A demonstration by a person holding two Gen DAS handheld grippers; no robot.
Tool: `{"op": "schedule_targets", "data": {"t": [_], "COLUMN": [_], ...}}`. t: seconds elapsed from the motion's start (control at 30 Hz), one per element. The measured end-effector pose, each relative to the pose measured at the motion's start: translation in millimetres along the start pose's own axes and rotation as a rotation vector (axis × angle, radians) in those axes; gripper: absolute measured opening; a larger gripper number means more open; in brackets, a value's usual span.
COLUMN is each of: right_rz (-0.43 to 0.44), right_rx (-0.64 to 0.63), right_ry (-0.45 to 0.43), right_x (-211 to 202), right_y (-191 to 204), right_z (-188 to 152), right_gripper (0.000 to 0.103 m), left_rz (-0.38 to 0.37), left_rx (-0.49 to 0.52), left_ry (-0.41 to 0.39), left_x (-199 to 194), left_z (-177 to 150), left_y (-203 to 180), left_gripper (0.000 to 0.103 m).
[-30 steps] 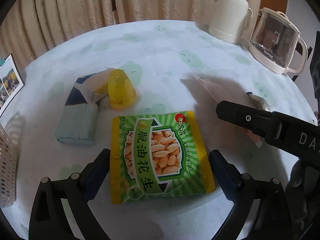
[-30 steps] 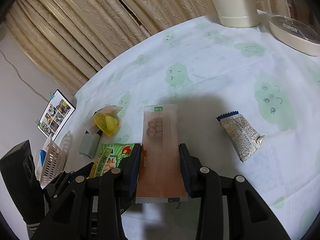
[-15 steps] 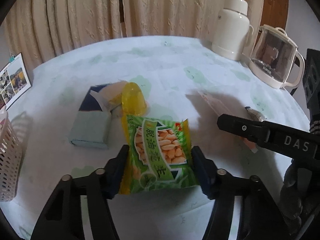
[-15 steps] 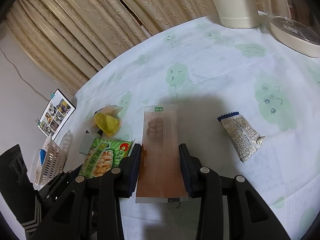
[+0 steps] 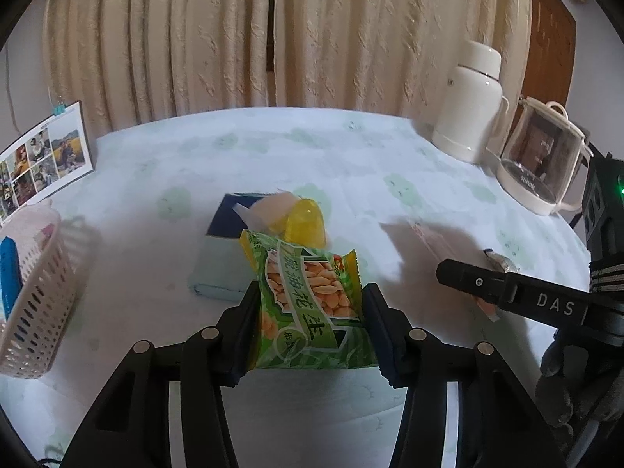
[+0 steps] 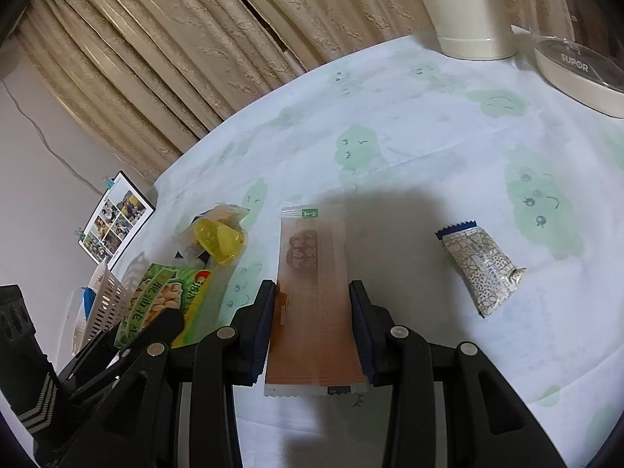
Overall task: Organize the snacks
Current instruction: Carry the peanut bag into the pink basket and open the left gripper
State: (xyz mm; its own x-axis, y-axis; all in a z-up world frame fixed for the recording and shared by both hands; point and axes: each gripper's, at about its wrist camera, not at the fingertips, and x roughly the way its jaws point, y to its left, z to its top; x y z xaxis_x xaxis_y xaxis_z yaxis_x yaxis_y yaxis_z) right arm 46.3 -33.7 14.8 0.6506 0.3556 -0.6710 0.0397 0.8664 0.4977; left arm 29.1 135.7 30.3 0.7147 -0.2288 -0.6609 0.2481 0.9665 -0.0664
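Observation:
My left gripper [image 5: 310, 304] is shut on a green peanut packet [image 5: 312, 292], which it holds tilted above the table. Just beyond it, a yellow jelly cup [image 5: 304, 220] sits on the tablecloth. To the left stands a white perforated basket [image 5: 35, 296] with a blue item inside. My right gripper [image 6: 312, 300] is shut on the sides of a long brown snack packet [image 6: 312, 249] lying low over the tablecloth. Right of that lies a small silver patterned packet [image 6: 479, 269]. The right wrist view shows the peanut packet [image 6: 163, 304] at lower left.
A light blue tissue pack [image 5: 222, 261] lies behind the peanut packet. A white thermos [image 5: 468, 101] and a glass kettle [image 5: 542, 163] stand at the back right. A photo card [image 5: 43, 160] leans at the far left, and curtains hang behind the round table.
My left gripper closed on the peanut packet and lifted it off the table, rising and tilting up. The right gripper and the brown packet have stayed still.

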Motion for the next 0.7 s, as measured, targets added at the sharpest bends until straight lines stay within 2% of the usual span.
{"op": "schedule_targets", "data": {"t": [0.4, 0.7], "right_rz": [0.031, 0.03], "right_rx": [-0.013, -0.011], "right_ry": [-0.023, -0.025], "right_x": [-4.0, -3.9], "right_y": [4.2, 4.3], "right_z": [-0.2, -0.4], "right_gripper": [0.036, 0.036], "left_rz": [0.054, 0.161], "left_rx": [-0.068, -0.157], "left_ry": [-0.078, -0.158], "left_x": [-26.2, -57.1], "left_z": [5.4, 9.3], "left_y": [26.8, 76.5], "left_gripper": [0.052, 0.052]}}
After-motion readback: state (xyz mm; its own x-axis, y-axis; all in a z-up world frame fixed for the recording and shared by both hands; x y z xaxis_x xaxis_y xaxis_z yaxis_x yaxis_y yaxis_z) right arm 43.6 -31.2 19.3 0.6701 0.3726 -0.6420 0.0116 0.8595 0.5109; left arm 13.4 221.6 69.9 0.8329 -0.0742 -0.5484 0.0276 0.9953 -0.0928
